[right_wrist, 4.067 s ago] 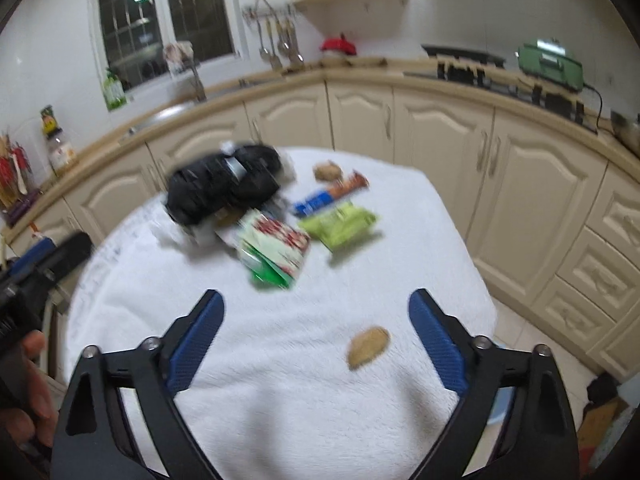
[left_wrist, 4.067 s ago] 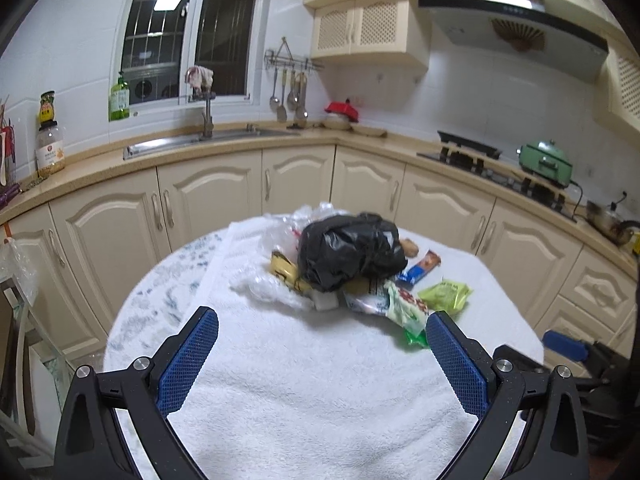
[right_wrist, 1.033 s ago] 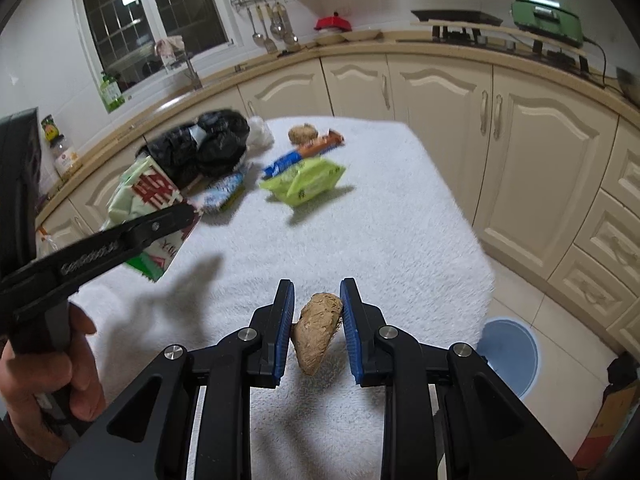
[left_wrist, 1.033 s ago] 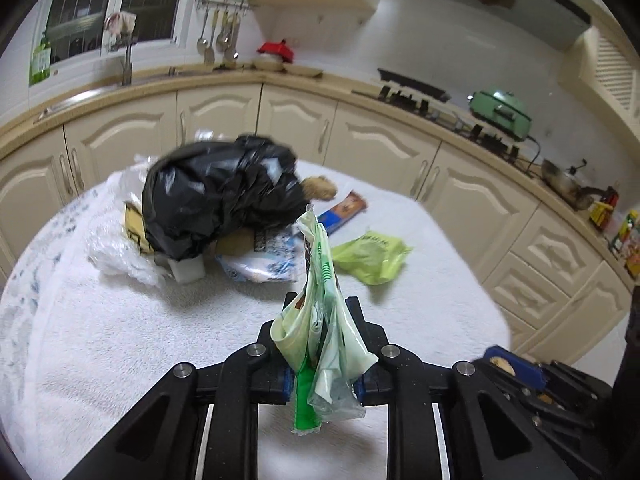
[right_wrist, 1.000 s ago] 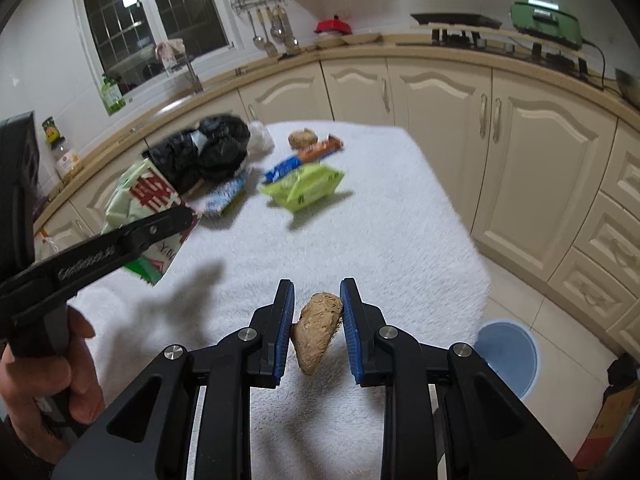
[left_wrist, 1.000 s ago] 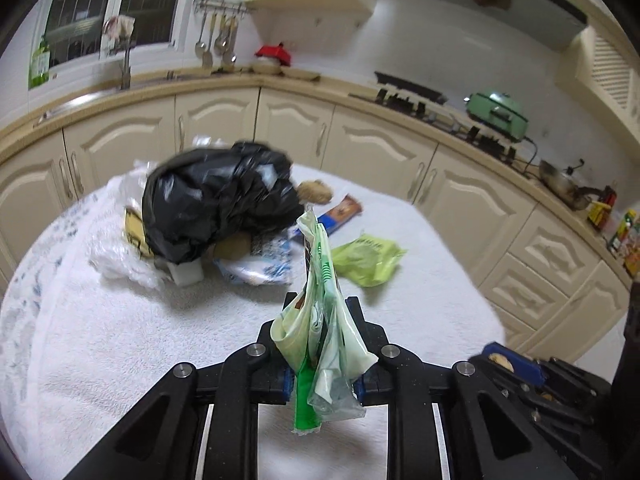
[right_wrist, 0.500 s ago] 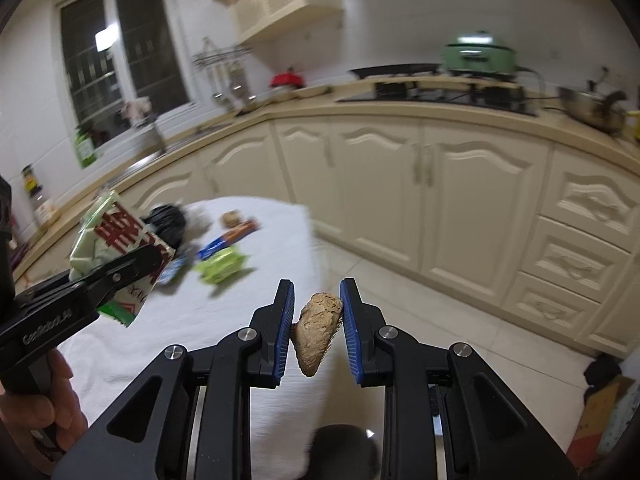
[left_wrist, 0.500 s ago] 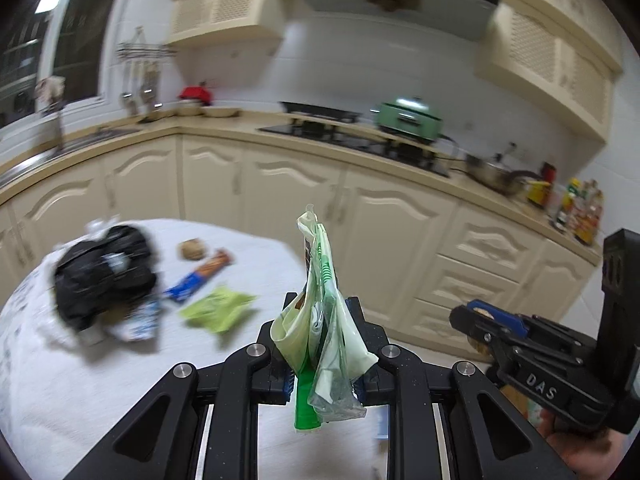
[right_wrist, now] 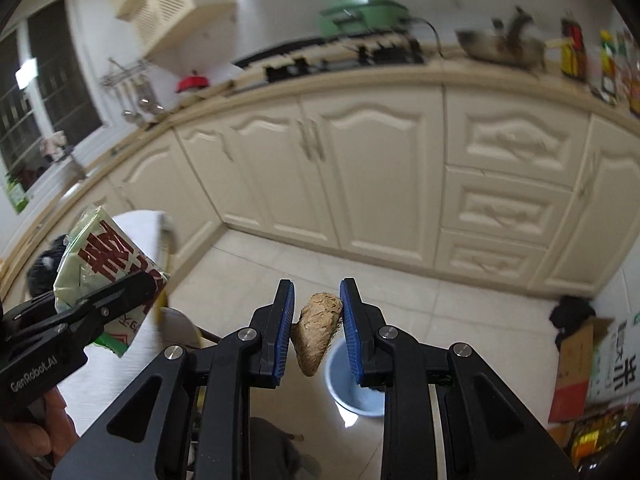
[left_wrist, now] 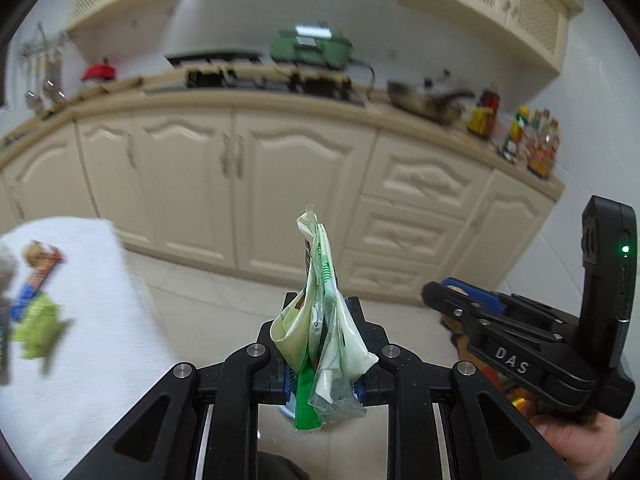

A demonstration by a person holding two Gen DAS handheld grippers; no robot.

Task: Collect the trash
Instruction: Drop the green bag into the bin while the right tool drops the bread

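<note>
Above floor by bin (right_wrist: 362, 390): left tongs (left_wrist: 320, 364) grip wrapper (left_wrist: 320, 344), right tongs (right_wrist: 317, 328) pinch brown lump (right_wrist: 316, 330); off-centre release misses bin.

"DAS" on right gripper (left_wrist: 460, 300), "GenRobot.AI" on left gripper (right_wrist: 132, 288) (white lettering)

home kitchen, cream cabinets (left_wrist: 192, 184), gas hob (left_wrist: 256, 76) on counter, wok (right_wrist: 500, 50), tiled floor (right_wrist: 460, 320)

two black grippers (left_wrist: 320, 340) (right_wrist: 316, 320), one crumpled green-and-white plastic wrapper (left_wrist: 320, 344), one brown lumpy food scrap (right_wrist: 318, 328), one pale blue round bin (right_wrist: 352, 384).
</note>
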